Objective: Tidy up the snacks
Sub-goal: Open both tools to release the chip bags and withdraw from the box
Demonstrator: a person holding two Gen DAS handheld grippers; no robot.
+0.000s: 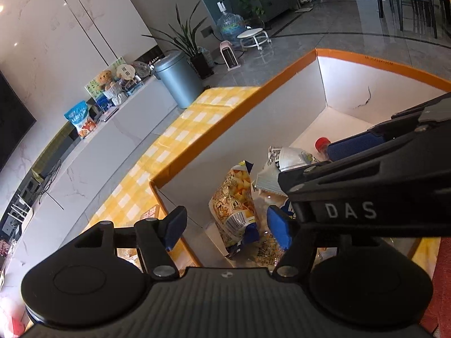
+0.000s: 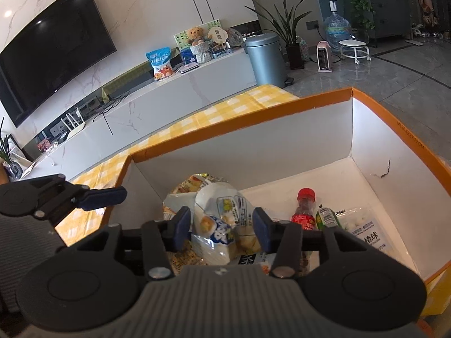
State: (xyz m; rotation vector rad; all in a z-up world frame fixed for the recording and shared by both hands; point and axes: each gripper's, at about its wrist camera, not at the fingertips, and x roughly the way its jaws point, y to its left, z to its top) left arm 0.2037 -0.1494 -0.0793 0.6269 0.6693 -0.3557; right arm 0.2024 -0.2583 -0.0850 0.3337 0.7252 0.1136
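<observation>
Left hand-held gripper: jaws stand wide and hold nothing, its blue pads poised either side of a yellow snack bag that stands tilted in the box below, without pressing on it. Right hand-held gripper: jaws moderately apart, gripping nothing; a white-and-blue snack packet lies between and beneath the pads, which stand clear of it. In the left wrist view the right hand-held gripper crosses the frame from the right, over the box.

Orange-rimmed cardboard box, white inside, rests on a desk covered by a yellow checked cloth. Snacks are heaped at its near left corner. Beside them, to the right, lie a red-capped bottle, a green bottle and a clear packet of white balls. The far part of the box floor is bare.

Beyond the desk: a white media cabinet, a television and a grey bin.
</observation>
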